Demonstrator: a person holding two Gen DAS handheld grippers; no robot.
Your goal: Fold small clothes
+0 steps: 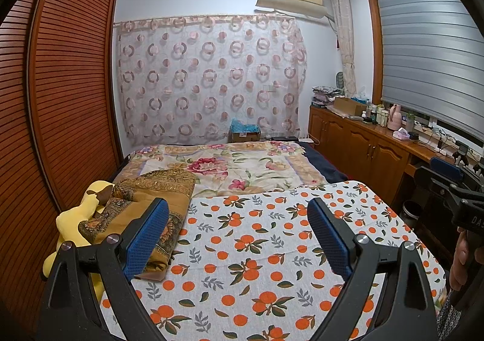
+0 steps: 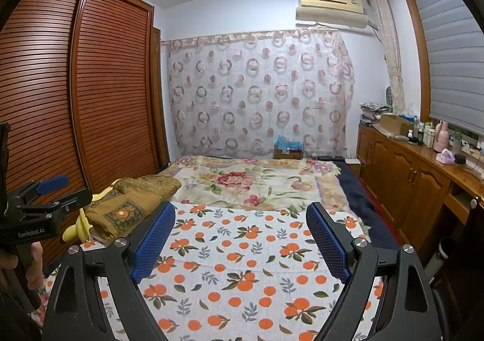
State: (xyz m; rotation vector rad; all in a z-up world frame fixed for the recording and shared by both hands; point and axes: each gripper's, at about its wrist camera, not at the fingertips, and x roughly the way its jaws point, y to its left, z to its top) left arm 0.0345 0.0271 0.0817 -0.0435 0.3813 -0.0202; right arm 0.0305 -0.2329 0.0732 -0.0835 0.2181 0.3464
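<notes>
A white cloth with an orange-fruit print (image 1: 257,250) lies spread flat on the near part of the bed; it also shows in the right wrist view (image 2: 242,265). My left gripper (image 1: 239,214) is open and empty above this cloth. My right gripper (image 2: 240,217) is open and empty above the same cloth. The right gripper's body shows at the right edge of the left wrist view (image 1: 453,189). The left gripper's body shows at the left edge of the right wrist view (image 2: 39,199). No small garment is visible in either view.
A brown patterned folded blanket (image 1: 151,199) and a yellow plush toy (image 1: 75,220) lie at the bed's left side. A floral bedspread (image 1: 242,165) covers the far bed. A slatted wooden wardrobe (image 1: 60,99) stands left. A wooden cabinet with bottles (image 1: 378,141) runs along the right.
</notes>
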